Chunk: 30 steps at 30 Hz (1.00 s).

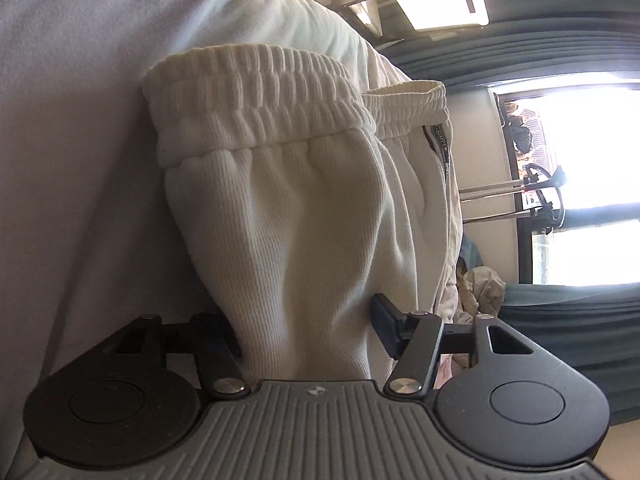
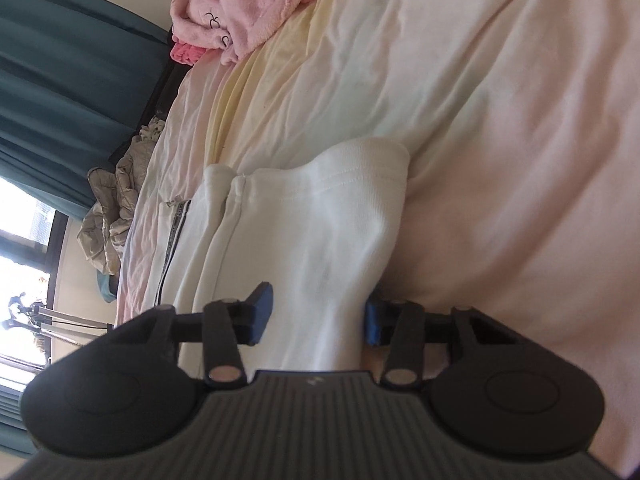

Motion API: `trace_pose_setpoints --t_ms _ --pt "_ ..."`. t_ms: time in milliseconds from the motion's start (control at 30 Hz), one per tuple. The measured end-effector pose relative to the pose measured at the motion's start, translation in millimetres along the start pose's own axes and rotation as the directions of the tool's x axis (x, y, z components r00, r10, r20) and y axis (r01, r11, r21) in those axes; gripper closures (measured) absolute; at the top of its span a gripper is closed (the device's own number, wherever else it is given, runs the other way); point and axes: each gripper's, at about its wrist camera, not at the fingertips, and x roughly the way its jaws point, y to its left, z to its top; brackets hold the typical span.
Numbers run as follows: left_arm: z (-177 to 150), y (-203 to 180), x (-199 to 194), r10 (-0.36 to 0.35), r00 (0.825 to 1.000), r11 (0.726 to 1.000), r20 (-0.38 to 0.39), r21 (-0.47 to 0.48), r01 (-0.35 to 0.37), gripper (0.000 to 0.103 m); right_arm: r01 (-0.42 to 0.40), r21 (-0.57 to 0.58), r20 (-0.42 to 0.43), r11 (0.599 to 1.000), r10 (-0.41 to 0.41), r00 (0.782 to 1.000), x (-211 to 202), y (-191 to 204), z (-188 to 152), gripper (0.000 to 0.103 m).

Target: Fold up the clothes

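Lying across a pale pink-and-cream bedsheet (image 2: pixel 500 128), the task's garment is a pair of cream-white ribbed knit shorts (image 1: pixel 304 216) with a gathered elastic waistband (image 1: pixel 256 96) and a dark printed tape running down the side seam (image 1: pixel 440 148). Both cameras are rolled onto their sides, so the bed stands like a wall in each view.

In the left wrist view the waistband end bulges toward the lens, and the fabric below it runs down between the fingers of the left gripper (image 1: pixel 308 336). Its black pads sit half spread, one on either side of the cloth; the far pad (image 1: pixel 384 320) lies against the edge of the fabric, while the near one is mostly hidden behind the fold, so a firm pinch cannot be told from this view.

In the right wrist view the stitched hem end (image 2: pixel 360 172) of the same shorts lies flat on the sheet, and the cloth passes between the blue-faced pads of the right gripper (image 2: pixel 320 312). The pads touch the fabric on both sides and are drawn in on it (the picture is slightly blurred here).

Farther out, a fluffy pink garment (image 2: pixel 232 16) is heaped at the bed's far end, a crumpled beige cloth (image 2: pixel 116 208) lies beside the mattress edge, and teal curtains (image 2: pixel 60 92) hang by a bright window (image 1: pixel 592 184).
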Motion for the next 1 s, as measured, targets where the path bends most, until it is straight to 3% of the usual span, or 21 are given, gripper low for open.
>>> trace_pose_setpoints --t_ms 33,100,233,367,433,600,800,1000 --pt "-2.1 -0.7 -2.2 -0.003 1.000 1.000 0.008 0.008 0.003 0.068 -0.003 -0.010 0.007 1.000 0.004 1.000 -0.7 1.4 0.5 0.095" --pt "-6.1 -2.3 -8.6 -0.018 1.000 1.000 0.024 0.025 0.017 0.082 -0.030 -0.032 0.029 0.999 0.031 0.999 -5.1 5.3 1.0 0.097" --pt "-11.6 -0.4 -32.3 -0.122 0.991 0.992 0.045 0.023 0.121 0.087 -0.094 -0.097 0.116 0.991 0.105 0.988 -27.6 18.8 0.9 0.098" --pt "-14.3 3.7 -66.2 -0.246 0.968 0.969 0.041 0.014 0.246 0.088 -0.163 -0.086 0.191 0.983 0.177 0.965 -59.8 18.5 4.2 0.098" --pt "-15.0 6.8 -76.0 -0.264 0.964 0.965 0.039 0.015 0.264 0.088 -0.181 -0.075 0.211 0.981 0.193 0.958 -72.4 15.0 6.6 0.099" --pt "-4.3 -2.8 -65.0 -0.250 0.968 0.968 -0.018 -0.030 0.250 0.088 -0.142 -0.167 0.212 0.976 0.176 0.961 -72.7 31.8 12.1 0.099" --pt "15.2 -70.4 -29.2 -0.226 0.974 0.973 -0.015 0.053 0.226 0.088 -0.140 -0.273 0.246 0.952 0.210 0.946 -53.0 98.4 17.2 0.099" --pt "33.6 -147.7 65.6 -0.145 0.989 0.981 -0.013 0.130 0.145 0.088 -0.119 -0.314 0.227 0.942 0.196 0.954 16.4 190.5 35.6 0.099"
